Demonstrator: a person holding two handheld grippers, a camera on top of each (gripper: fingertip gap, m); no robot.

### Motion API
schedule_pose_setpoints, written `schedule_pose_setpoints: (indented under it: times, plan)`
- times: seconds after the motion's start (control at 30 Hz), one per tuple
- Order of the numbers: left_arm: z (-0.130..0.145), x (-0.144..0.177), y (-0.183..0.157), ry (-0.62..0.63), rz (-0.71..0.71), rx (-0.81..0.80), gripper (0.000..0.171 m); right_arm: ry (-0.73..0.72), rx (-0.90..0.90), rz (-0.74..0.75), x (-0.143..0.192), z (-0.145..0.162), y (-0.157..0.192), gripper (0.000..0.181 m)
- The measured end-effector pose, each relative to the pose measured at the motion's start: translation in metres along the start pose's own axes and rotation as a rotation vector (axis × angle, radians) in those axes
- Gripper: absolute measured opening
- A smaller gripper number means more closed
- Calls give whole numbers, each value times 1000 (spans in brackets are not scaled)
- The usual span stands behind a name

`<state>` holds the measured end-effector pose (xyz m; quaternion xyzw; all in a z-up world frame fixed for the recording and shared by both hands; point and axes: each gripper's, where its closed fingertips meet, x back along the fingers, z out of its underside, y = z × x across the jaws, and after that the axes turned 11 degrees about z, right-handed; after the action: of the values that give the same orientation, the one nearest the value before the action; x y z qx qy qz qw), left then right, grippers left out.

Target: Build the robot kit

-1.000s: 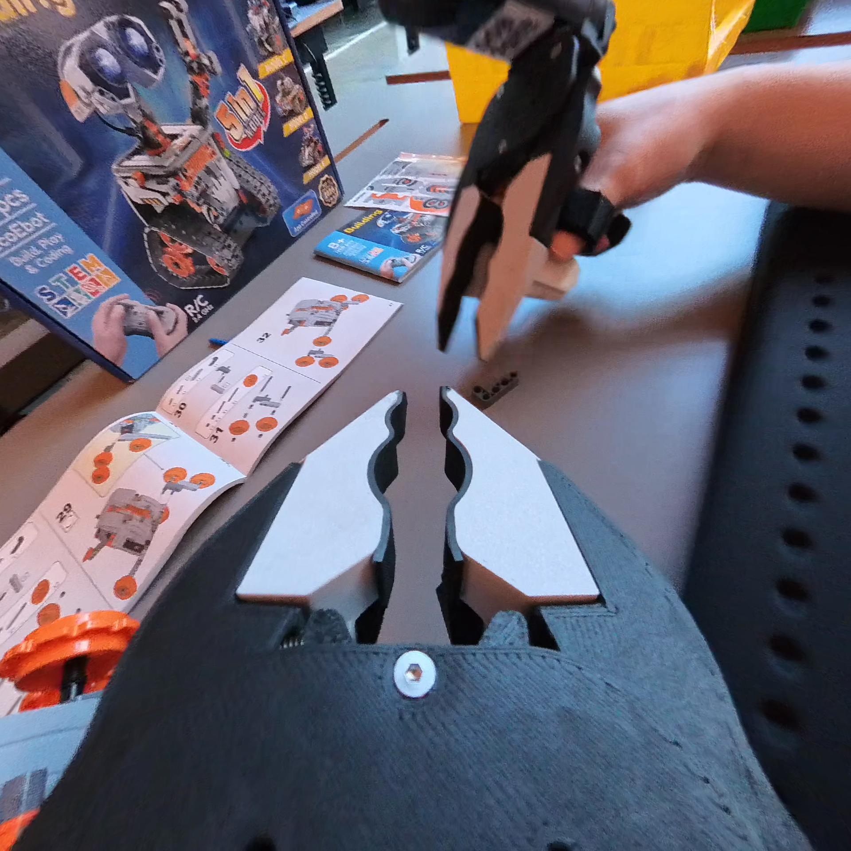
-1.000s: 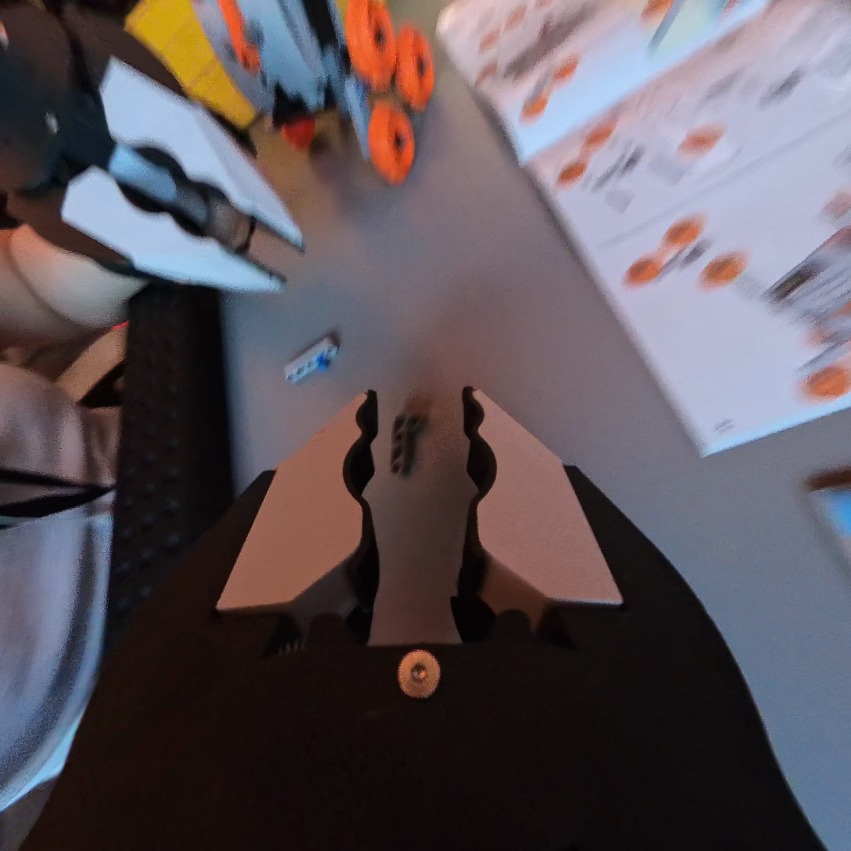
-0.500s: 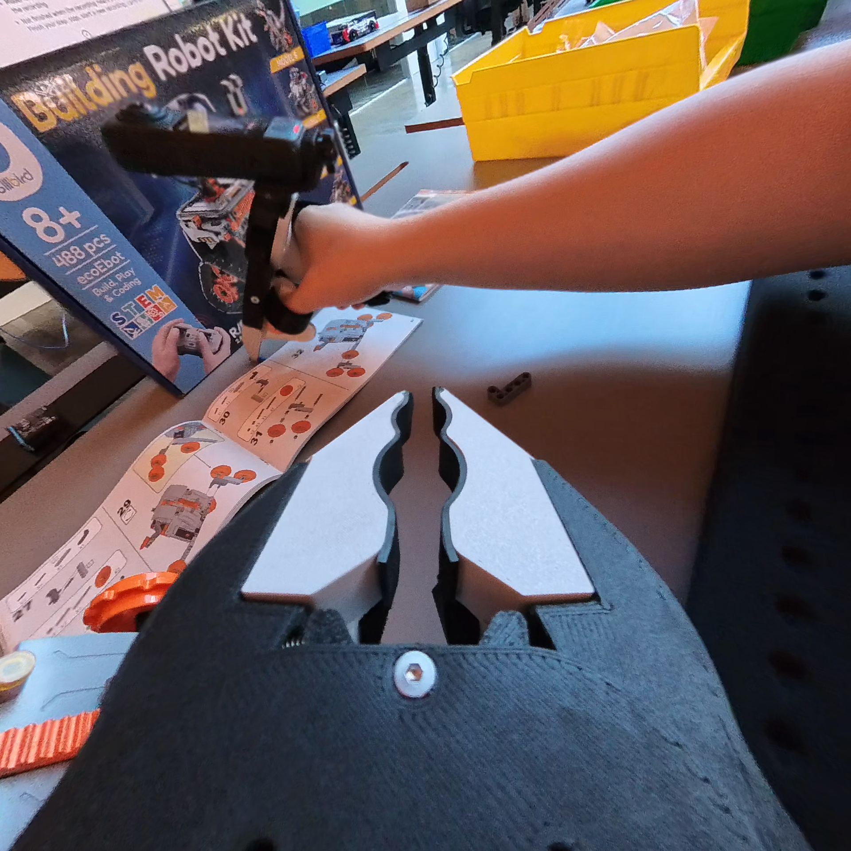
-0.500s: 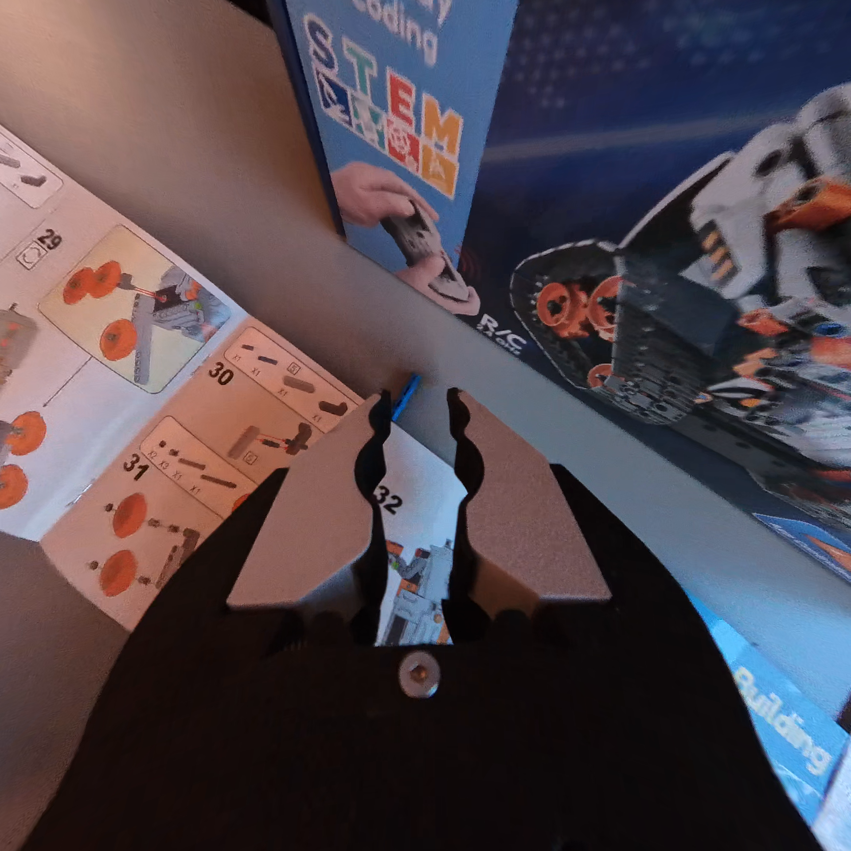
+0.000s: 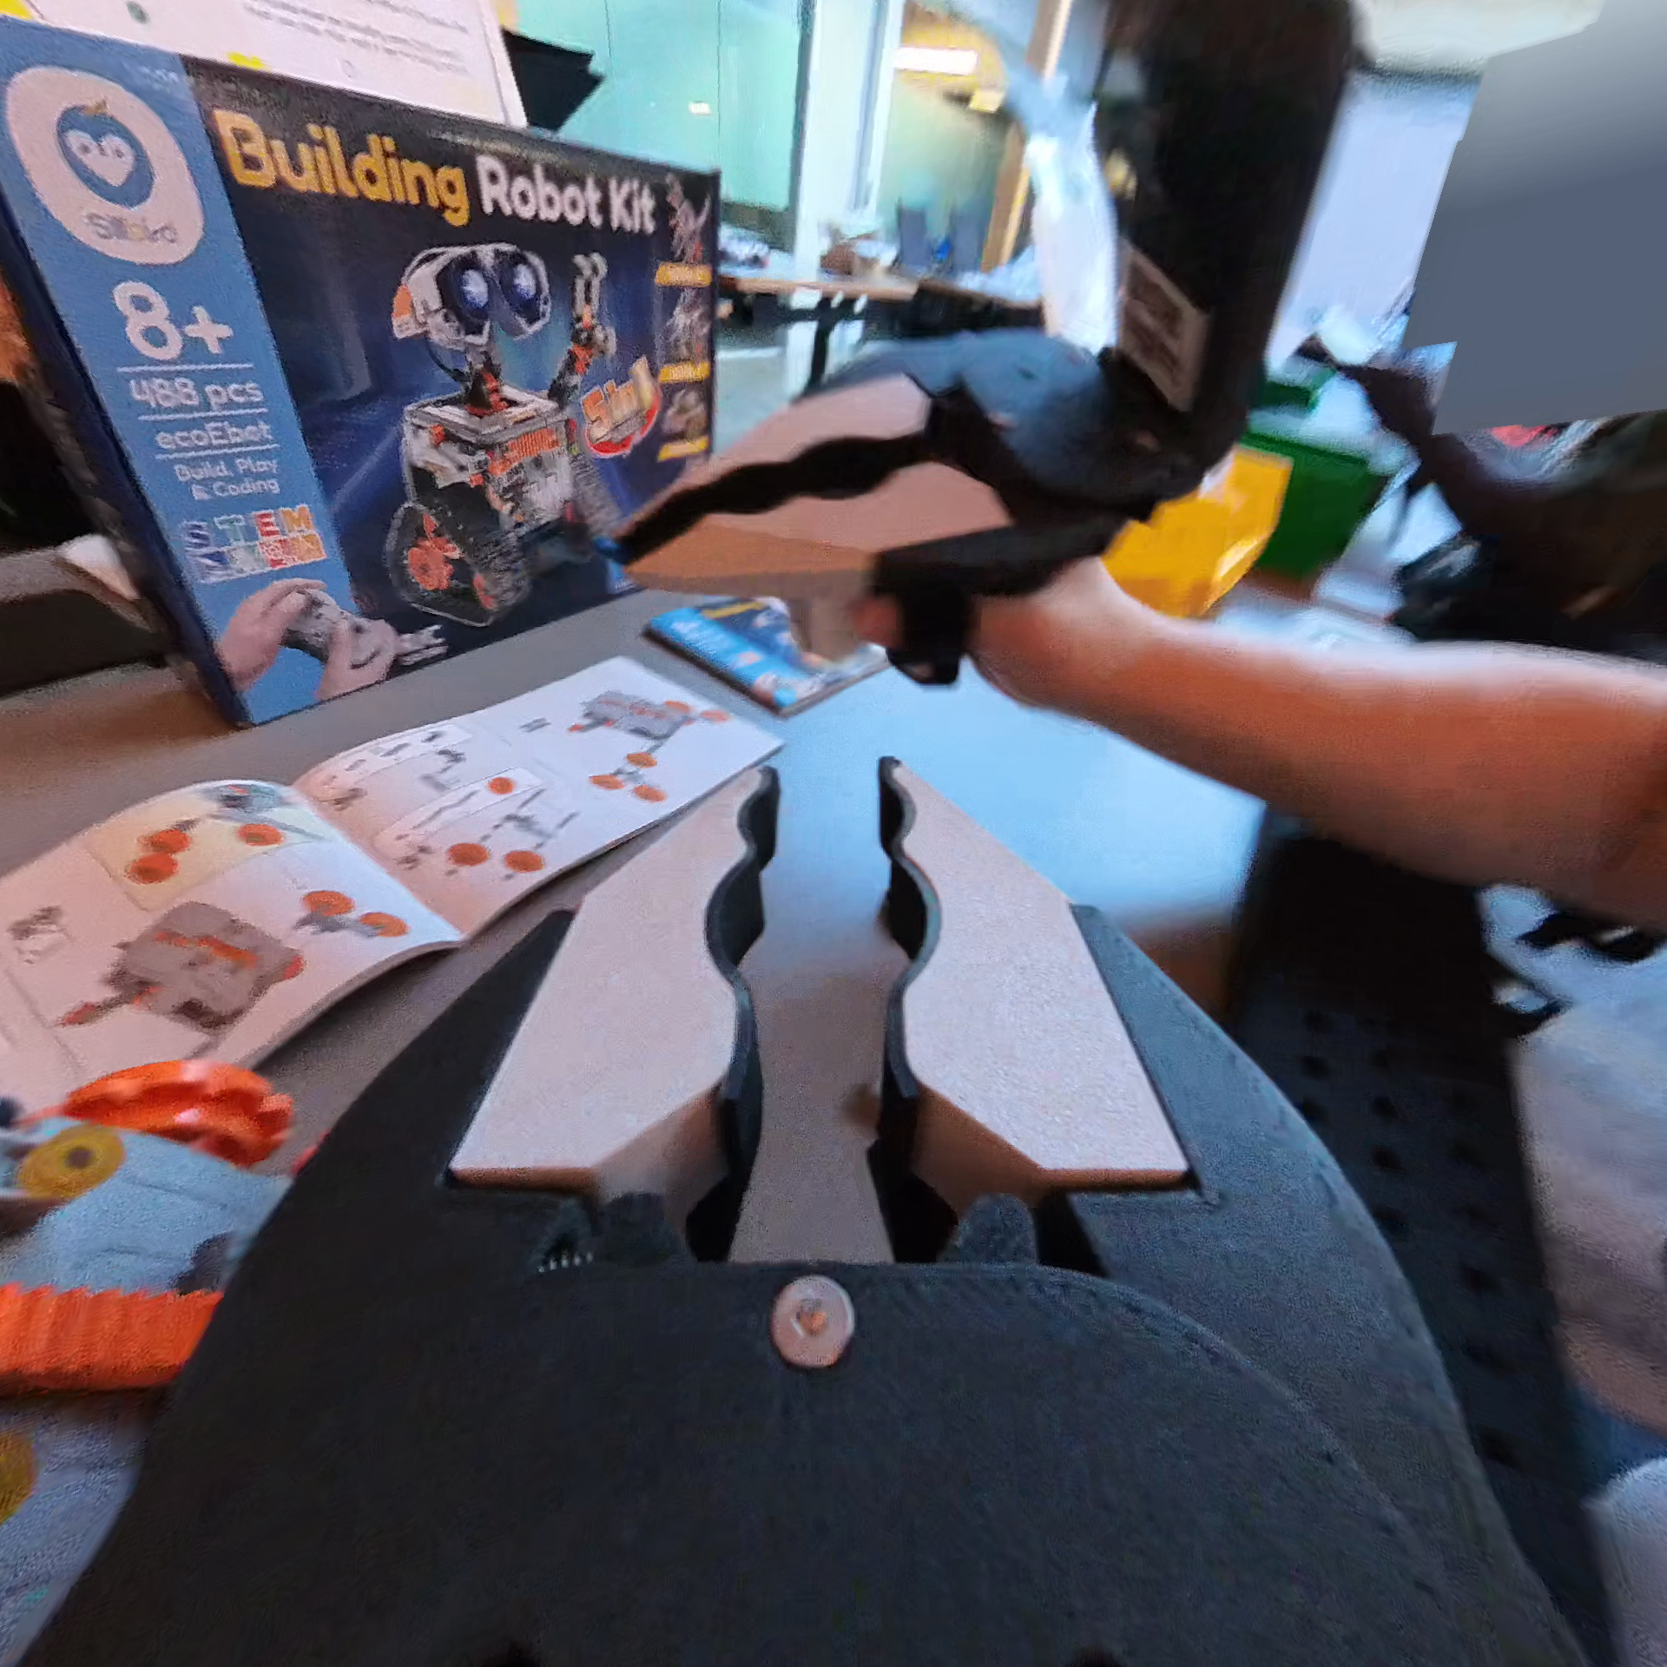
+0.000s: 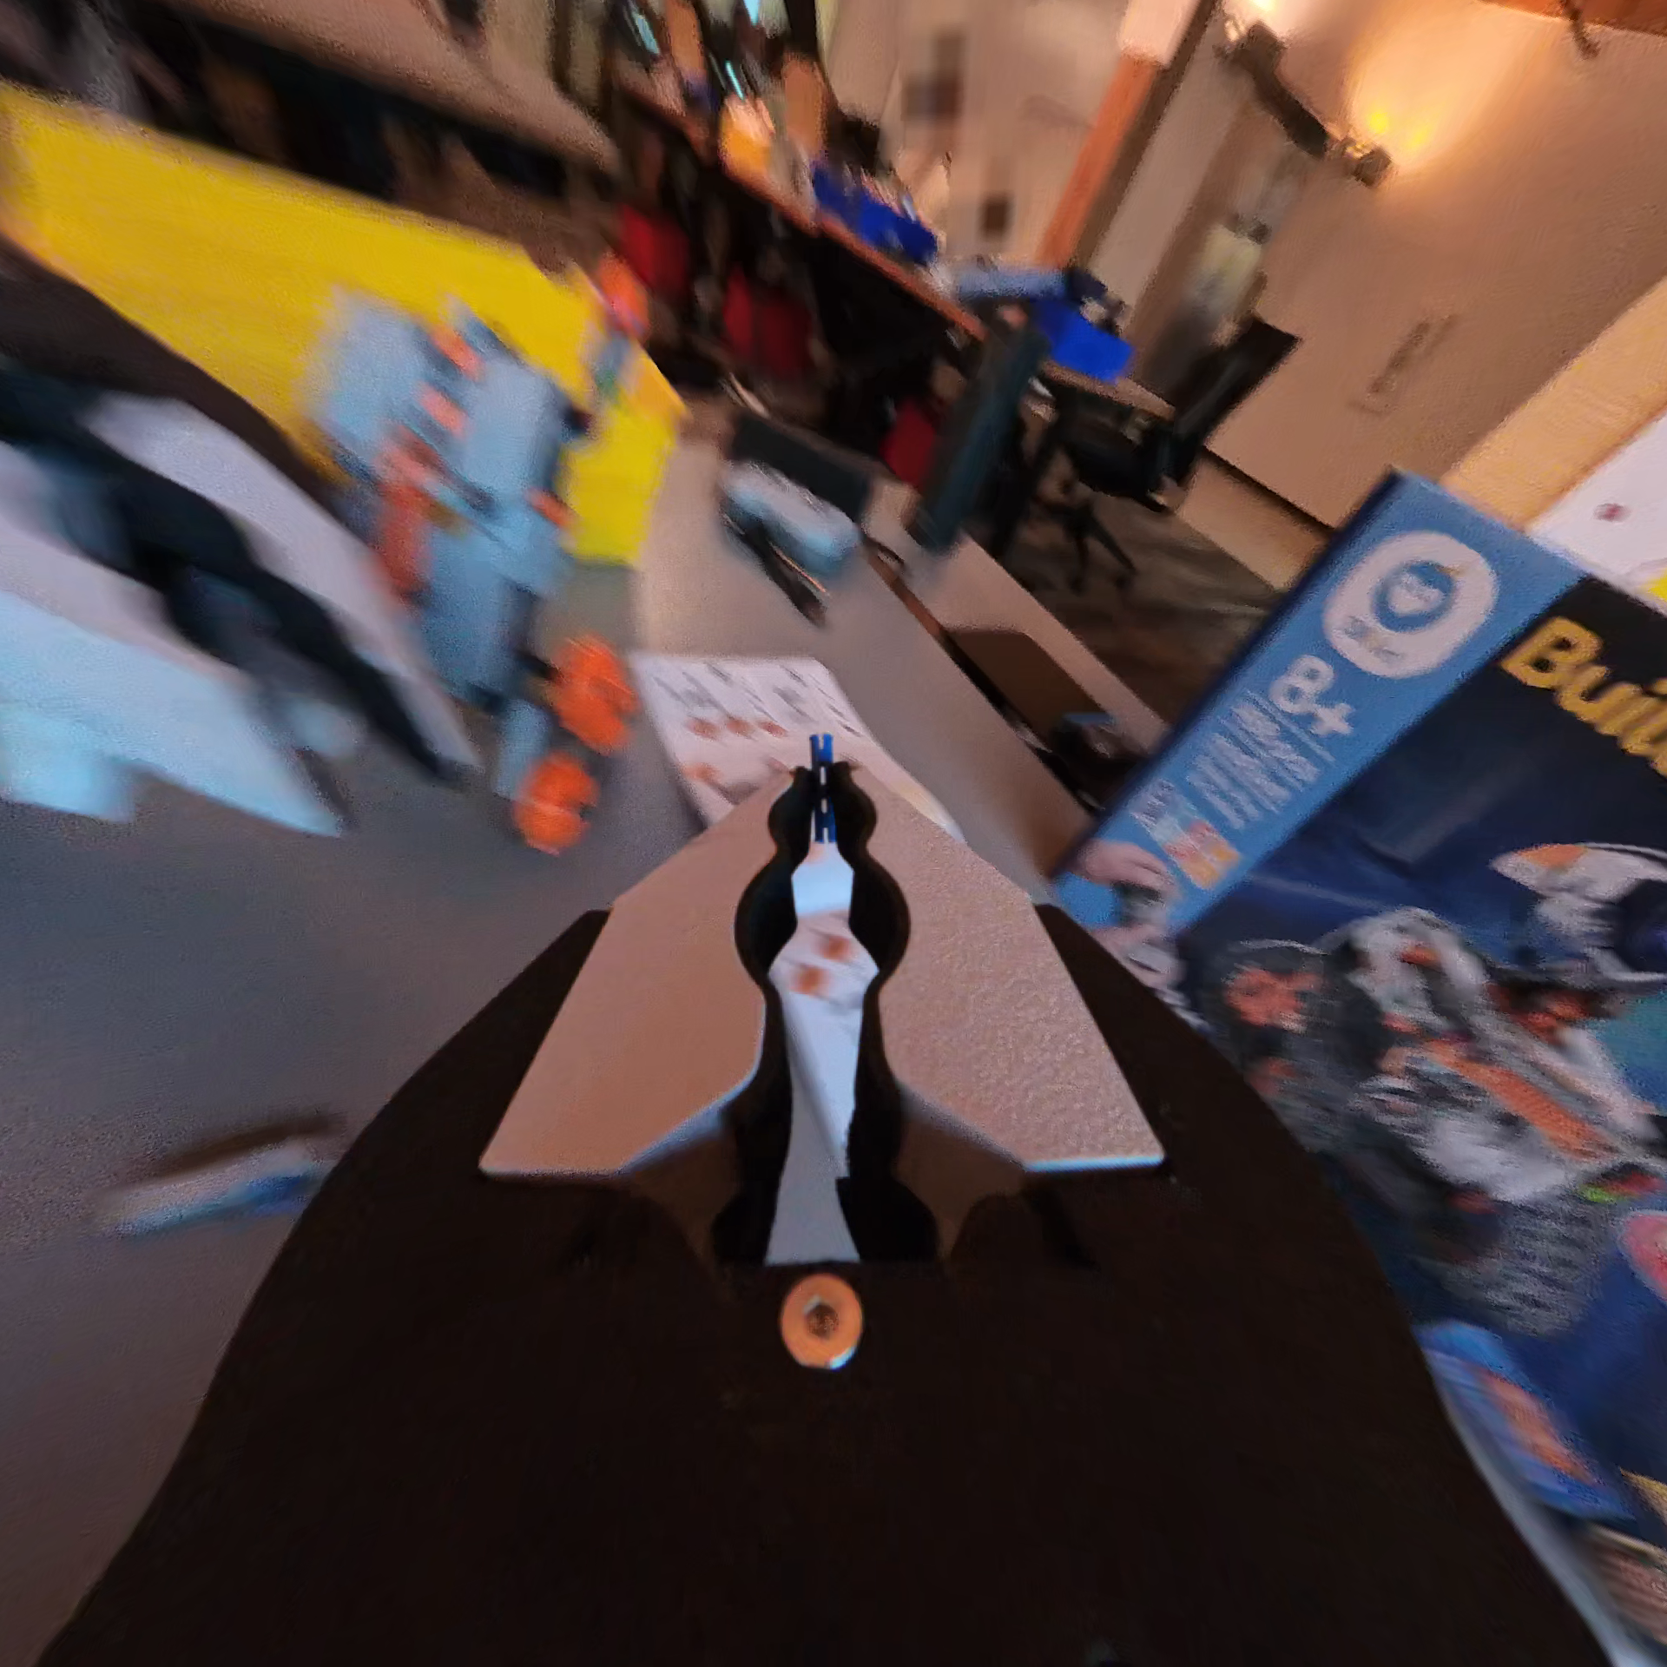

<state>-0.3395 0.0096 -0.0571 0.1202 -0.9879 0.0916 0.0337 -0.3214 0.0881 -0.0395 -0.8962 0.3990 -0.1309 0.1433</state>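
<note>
My right gripper [image 6: 821, 783] is shut on a small blue pin [image 6: 820, 762] that sticks out past its fingertips. It is held up in the air above the grey table. In the left wrist view the right gripper [image 5: 622, 552] shows raised above the table, lying level and pointing left, with the blue pin [image 5: 606, 547] at its tips in front of the toy kit box [image 5: 379, 397]. My left gripper [image 5: 825, 785] is slightly open and empty, low over the grey table [image 5: 1037, 794], next to the open instruction booklet [image 5: 379, 839].
A grey and orange robot model [image 6: 487, 505] stands on the table; part of it shows at lower left in the left wrist view [image 5: 135, 1200]. A second booklet [image 5: 749, 645] lies behind. A black perforated mat [image 5: 1407, 1128] lies at right. Yellow bins [image 6: 262, 262] stand at the back. The grippers' ends are close to 8 centimeters from one another.
My right gripper closed on the blue pin beside the box and lifted it off the table, turning level. My left gripper has tilted up and opened a little.
</note>
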Motion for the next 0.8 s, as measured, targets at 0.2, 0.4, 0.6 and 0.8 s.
schedule_pose_setpoints:
  times: [0.2,0.4,0.6,0.8]
  plan:
    - [-36,1,-32,-165,165,46,20,-144,-162,-147,73,-51,43,3]
    - [-48,-6,-52,-175,220,81,19,-100,76,-88,91,-47,64,4]
    - [-52,-12,-80,-229,358,82,28,-295,-593,-274,109,-77,62,3]
    - [-66,-11,-98,-349,583,292,10,-495,-1013,-564,120,-97,69,3]
